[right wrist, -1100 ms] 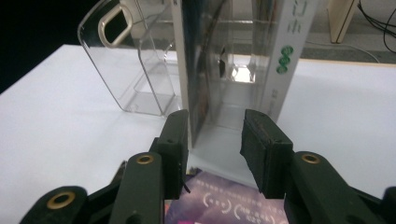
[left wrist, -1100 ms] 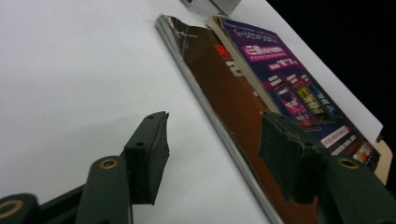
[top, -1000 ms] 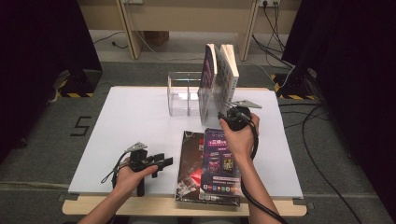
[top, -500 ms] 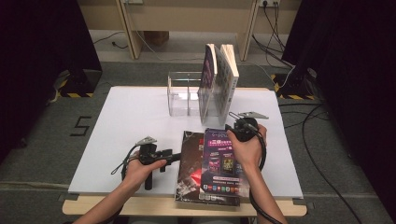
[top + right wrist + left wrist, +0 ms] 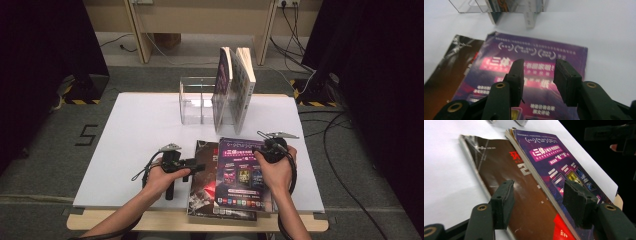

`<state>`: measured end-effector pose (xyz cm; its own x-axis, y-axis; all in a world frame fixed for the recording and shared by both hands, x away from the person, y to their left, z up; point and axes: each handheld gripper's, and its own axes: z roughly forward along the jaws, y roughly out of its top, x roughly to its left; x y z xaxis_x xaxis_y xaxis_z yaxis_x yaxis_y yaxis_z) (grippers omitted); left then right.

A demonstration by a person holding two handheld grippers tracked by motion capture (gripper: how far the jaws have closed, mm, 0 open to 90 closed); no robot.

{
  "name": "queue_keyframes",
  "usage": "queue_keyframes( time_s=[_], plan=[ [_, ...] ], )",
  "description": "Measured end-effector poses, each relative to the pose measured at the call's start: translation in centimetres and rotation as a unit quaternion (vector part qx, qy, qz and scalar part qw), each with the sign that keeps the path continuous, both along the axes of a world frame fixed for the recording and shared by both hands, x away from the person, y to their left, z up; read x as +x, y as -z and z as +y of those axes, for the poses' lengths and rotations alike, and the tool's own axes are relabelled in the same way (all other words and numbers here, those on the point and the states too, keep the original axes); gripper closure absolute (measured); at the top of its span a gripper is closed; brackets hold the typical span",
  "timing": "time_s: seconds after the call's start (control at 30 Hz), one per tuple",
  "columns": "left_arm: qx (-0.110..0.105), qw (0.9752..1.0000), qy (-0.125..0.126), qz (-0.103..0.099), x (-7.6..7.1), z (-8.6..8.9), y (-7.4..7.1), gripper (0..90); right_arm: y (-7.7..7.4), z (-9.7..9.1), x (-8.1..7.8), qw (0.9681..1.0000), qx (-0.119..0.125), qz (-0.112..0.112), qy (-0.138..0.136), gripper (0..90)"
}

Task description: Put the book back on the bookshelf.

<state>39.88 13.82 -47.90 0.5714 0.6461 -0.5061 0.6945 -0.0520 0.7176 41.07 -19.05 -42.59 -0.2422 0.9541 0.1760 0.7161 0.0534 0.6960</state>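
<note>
White counter (image 5: 140,135) under dark surroundings. Purple book (image 5: 242,172) lies flat on a brown book (image 5: 202,170), both on the near side of the clear rack (image 5: 195,100), where two books (image 5: 235,85) already stand upright. Left tool (image 5: 197,166), jaws wide, meets the stack's left edge, apparently to steady it. Right tool (image 5: 537,72), jaws wide and empty, hovers over the purple cover, seemingly to lift it toward the rack.
</note>
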Motion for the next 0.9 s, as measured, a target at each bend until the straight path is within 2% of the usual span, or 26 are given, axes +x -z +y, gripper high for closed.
queue_keyframes(
  time_s=[0.3, 0.5, 0.6, 0.7, 0.9],
  plan=[
    [0.003, 0.9998, 0.015, 0.012, 0.4, -1.8, 0.6, 41.4, 2.0, -2.1, -0.2, 0.9988, -0.002, 0.046, 0.018, 57.4],
    [0.007, 0.9996, 0.022, 0.016, 0.4, -2.7, 0.8, 41.5, 3.1, -3.0, -0.2, 0.9963, 0.001, 0.083, 0.025, 55.2],
    [0.009, 0.9995, 0.023, 0.019, 0.6, -3.0, 1.0, 41.5, 3.6, -3.4, -0.2, 0.9953, 0.005, 0.093, 0.028, 54.6],
    [0.011, 0.9994, 0.022, 0.023, 0.7, -3.3, 1.3, 41.7, 4.1, -3.7, -0.3, 0.9941, 0.019, 0.104, 0.024, 54.3],
    [0.013, 0.9993, 0.021, 0.027, 0.9, -3.7, 1.7, 42.3, 4.4, -3.8, -0.2, 0.9941, 0.024, 0.103, 0.025, 53.3]
  ],
)
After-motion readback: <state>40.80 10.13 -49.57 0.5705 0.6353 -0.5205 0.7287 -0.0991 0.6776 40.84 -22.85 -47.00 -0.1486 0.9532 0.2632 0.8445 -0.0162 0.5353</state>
